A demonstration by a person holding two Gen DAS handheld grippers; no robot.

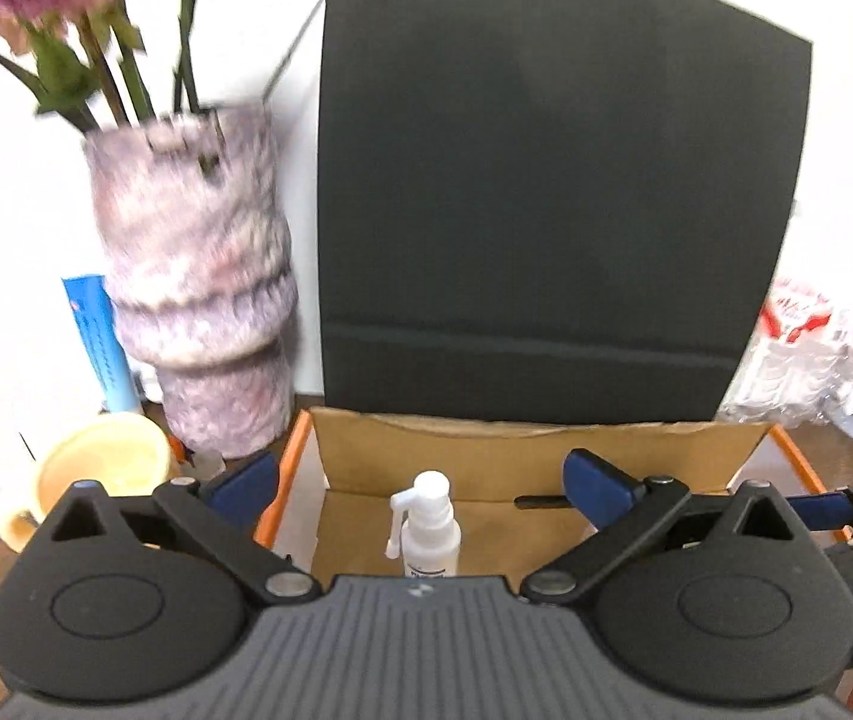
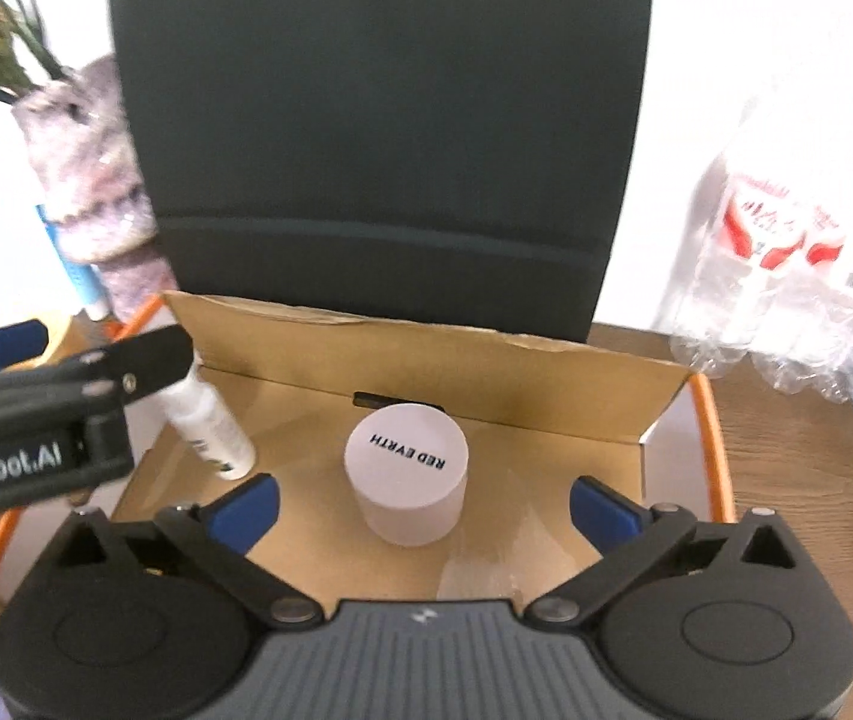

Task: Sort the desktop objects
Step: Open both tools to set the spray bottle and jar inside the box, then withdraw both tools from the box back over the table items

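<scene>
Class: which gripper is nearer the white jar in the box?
Right. The right gripper is open directly over the white jar; the left gripper sits aside, above the spray bottle.

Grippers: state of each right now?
Left gripper: open, holding nothing; spray bottle stands free between the jaws.
Right gripper: open, holding nothing; jar sits untouched.

Wooden table (image 2: 786,396) with cardboard box (image 2: 486,354), vase (image 1: 198,300), perhaps plastic bottles (image 2: 786,276).
</scene>
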